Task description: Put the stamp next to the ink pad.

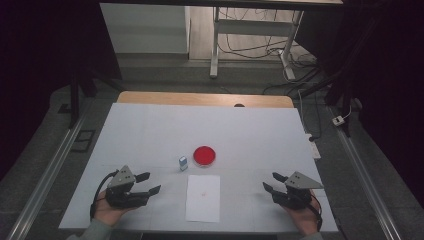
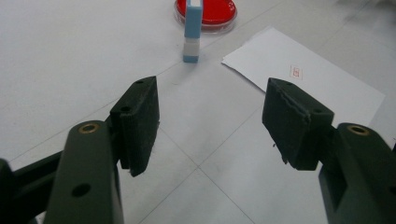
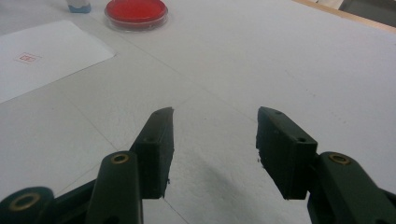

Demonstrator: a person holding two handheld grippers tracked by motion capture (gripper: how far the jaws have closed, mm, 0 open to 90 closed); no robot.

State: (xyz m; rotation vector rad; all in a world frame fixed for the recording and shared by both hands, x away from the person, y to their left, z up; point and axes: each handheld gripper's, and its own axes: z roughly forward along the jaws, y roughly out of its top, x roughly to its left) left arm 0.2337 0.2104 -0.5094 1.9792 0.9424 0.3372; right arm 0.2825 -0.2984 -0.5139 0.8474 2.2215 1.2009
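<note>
Two black grippers, left gripper (image 1: 152,183) and right gripper (image 1: 270,182), each topped by a grey three-cornered plate with small dark holes and trailing a black cable looped at the wrist. Seen close in the gripper views: dark, matte arms with brass-ringed screw holes and plain round holes, ending in blocky black pads (image 2: 138,122) with worn, crumbly edges. Grey-green sleeve (image 1: 95,231) cuff at the left wrist.

Dim room, grey floor (image 1: 45,145). White-topped table (image 1: 150,130) with wooden far edge. At twelve o'clock, a white desk frame (image 1: 216,45), tangled cables (image 1: 260,47); at three, perhaps a power strip (image 1: 340,120).
</note>
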